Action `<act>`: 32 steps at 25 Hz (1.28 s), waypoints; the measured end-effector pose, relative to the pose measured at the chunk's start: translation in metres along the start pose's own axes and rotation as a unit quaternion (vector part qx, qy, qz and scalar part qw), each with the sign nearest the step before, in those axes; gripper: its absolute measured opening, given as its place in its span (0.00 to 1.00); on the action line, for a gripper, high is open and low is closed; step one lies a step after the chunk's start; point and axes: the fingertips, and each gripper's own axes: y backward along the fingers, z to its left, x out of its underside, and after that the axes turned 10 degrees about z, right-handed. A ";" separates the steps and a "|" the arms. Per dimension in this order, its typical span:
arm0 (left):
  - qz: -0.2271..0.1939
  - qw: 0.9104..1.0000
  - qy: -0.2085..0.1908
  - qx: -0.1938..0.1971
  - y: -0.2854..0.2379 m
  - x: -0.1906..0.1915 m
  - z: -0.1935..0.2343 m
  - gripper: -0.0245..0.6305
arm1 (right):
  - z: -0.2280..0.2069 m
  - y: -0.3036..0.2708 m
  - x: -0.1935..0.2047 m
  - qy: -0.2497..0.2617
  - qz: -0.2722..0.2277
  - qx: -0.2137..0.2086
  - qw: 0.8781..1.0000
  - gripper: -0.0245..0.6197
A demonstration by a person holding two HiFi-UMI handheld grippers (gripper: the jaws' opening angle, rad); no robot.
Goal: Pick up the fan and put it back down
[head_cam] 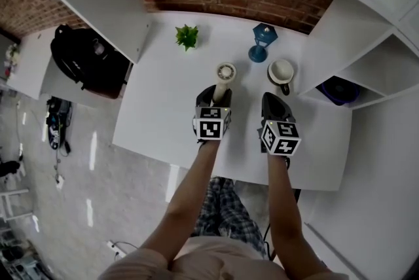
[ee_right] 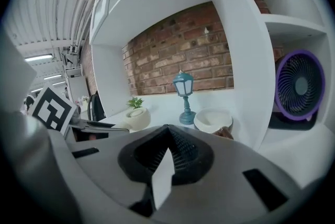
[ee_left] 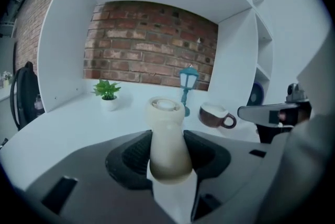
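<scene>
A cream hand fan (head_cam: 224, 76) with a round head and a flared handle is held over the white table (head_cam: 157, 122). My left gripper (head_cam: 215, 95) is shut on its handle. In the left gripper view both pads press the handle's wide lower part (ee_left: 167, 157) and the fan head (ee_left: 166, 107) points away toward the brick wall. Whether the fan touches the table I cannot tell. My right gripper (head_cam: 272, 103) hovers just to the right, shut with nothing in it; its pads meet at the tip (ee_right: 166, 131). The fan head (ee_right: 137, 118) also shows at the left of the right gripper view.
Behind the fan stand a blue lantern lamp (head_cam: 260, 42), a brown and white mug (head_cam: 281, 72) and a small potted plant (head_cam: 187, 36). A purple fan (ee_right: 298, 84) sits in the right shelf compartment. A black backpack (head_cam: 82, 56) lies on the side desk at left.
</scene>
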 end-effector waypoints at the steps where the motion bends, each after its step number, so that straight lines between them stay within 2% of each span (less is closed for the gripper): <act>1: 0.011 1.000 0.001 -0.001 -0.006 0.006 0.001 0.35 | -0.001 -0.003 0.003 -0.001 0.003 -0.001 1.000 0.06; 9: 0.088 0.996 -0.005 -0.008 -0.031 0.033 0.004 0.35 | -0.006 -0.015 0.012 -0.003 0.017 -0.003 1.000 0.06; 15: 0.113 0.993 -0.026 0.010 -0.037 0.038 0.000 0.36 | -0.009 -0.015 0.011 -0.003 0.018 -0.001 1.000 0.06; 17: 0.108 0.994 -0.025 0.018 -0.037 0.037 -0.001 0.41 | -0.010 -0.015 0.011 -0.003 0.018 0.000 1.000 0.06; 20: 0.085 0.996 -0.019 0.016 -0.031 0.029 0.001 0.59 | -0.012 -0.012 0.010 -0.006 0.018 0.004 1.000 0.06; 21: 0.075 0.997 -0.019 0.012 -0.027 0.026 0.003 0.60 | -0.013 -0.011 0.010 -0.007 0.018 0.005 1.000 0.06; 26: 0.047 0.999 -0.026 0.003 -0.013 0.018 0.008 0.65 | -0.017 -0.005 0.007 -0.012 0.013 0.014 1.000 0.06; 32: 0.027 0.999 -0.011 0.024 0.002 0.010 0.005 0.65 | -0.016 0.006 0.000 -0.010 0.005 0.019 1.000 0.06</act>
